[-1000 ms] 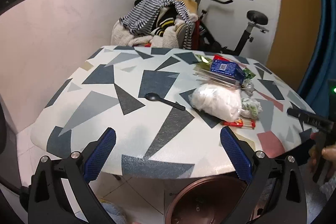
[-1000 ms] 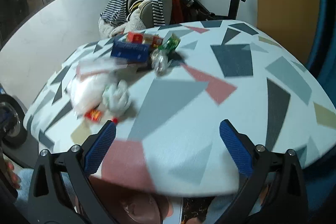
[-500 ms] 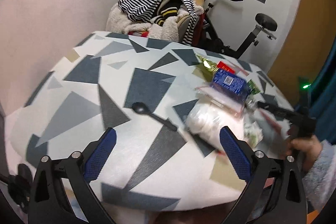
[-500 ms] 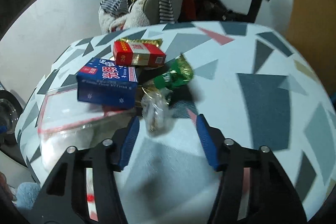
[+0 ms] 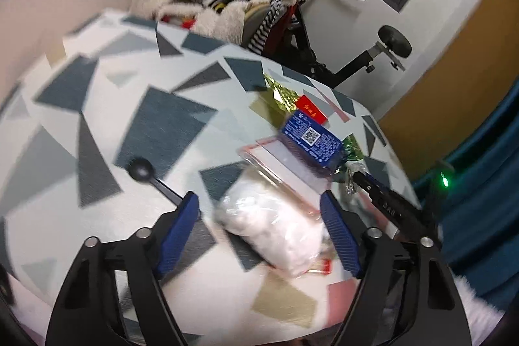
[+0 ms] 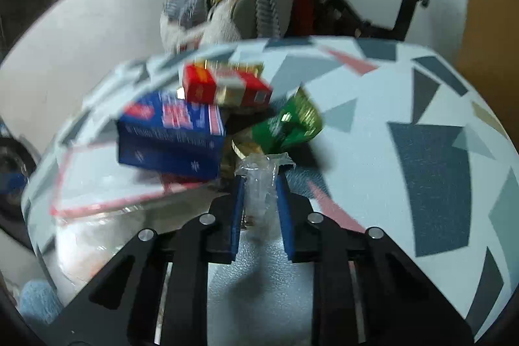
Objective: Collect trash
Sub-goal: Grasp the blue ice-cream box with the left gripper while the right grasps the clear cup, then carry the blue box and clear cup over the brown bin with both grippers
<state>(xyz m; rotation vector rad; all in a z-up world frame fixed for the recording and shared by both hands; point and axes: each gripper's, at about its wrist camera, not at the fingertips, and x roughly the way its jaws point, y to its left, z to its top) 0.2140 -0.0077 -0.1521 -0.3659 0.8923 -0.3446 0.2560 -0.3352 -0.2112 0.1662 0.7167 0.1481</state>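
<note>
Clear wrapper (image 6: 259,184) pinched (right gripper (image 6: 258,203)), blurred.

- The blue box (image 6: 172,135) and red box (image 6: 227,86) are smeared; their words cannot be read.
- The black spoon (image 5: 152,180) handle goes behind the left tool (image 5: 259,232).
- The white bag (image 5: 275,229) looks fuzzy.

Blue box (image 6: 172,135), red box (image 6: 227,86), green wrapper (image 6: 288,125)

The table (image 6: 431,177) wears a bumpy, matt cloth. On it, the clear wrapper (image 6: 259,184) is thin, crinkly plastic. Beside that, the green packet (image 6: 288,125) is shiny foil. The blue box (image 6: 172,135) and red box (image 6: 223,86) look like smooth cardboard.
</note>
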